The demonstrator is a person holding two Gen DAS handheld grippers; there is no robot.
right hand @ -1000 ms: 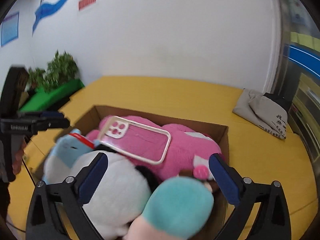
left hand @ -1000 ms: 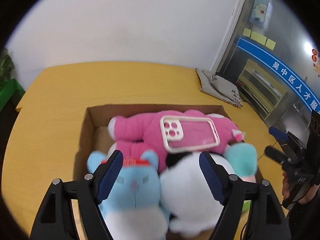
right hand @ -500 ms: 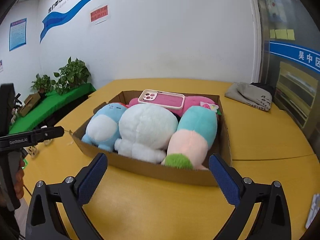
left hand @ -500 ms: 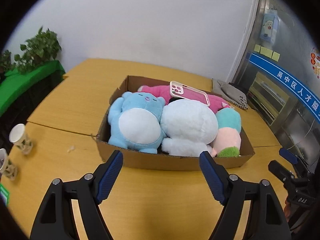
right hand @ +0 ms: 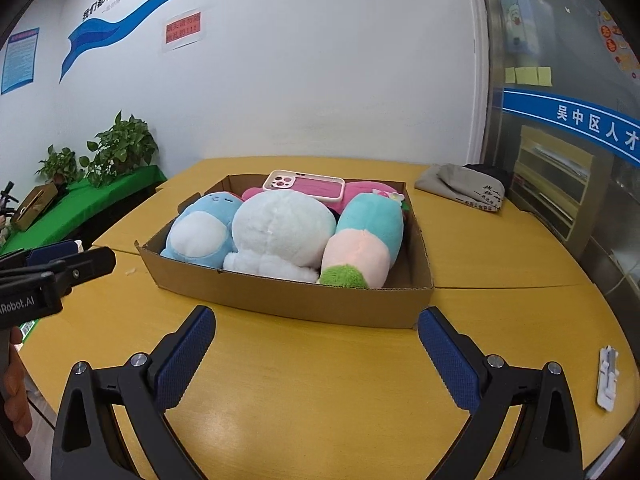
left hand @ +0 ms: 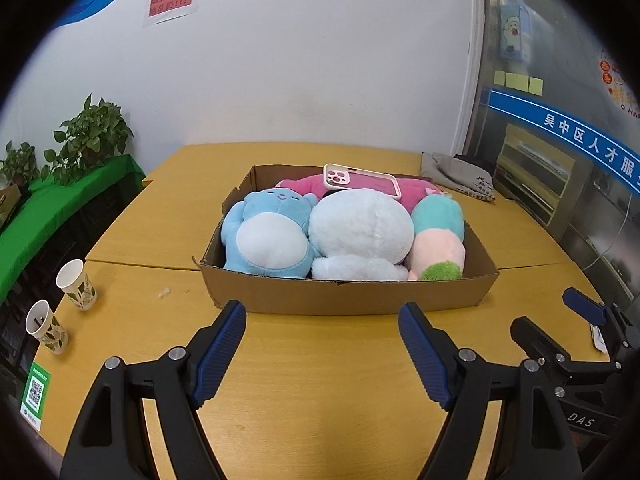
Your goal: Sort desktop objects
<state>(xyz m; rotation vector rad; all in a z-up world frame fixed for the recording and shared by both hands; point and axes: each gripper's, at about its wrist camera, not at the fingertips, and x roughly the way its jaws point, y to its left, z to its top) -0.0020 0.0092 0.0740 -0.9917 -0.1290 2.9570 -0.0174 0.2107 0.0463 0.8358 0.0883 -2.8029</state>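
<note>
Though half-buried under the phone case [left hand: 362, 179], pink plush [left hand: 412, 190] only partly visible.

pink plush [left hand: 412, 191] mostly hidden behind white plush [left hand: 360, 232], grey bag [right hand: 464, 188] lettering illegible

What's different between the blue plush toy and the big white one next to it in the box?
The blue plush is light blue with a white belly patch and a small face showing; the white plush is plain white, with no face in view. The white plush looks bulkier and sits in the middle, while the blue plush lies at the left end. Both are soft toys packed side by side, touching, in the cardboard box.
</note>
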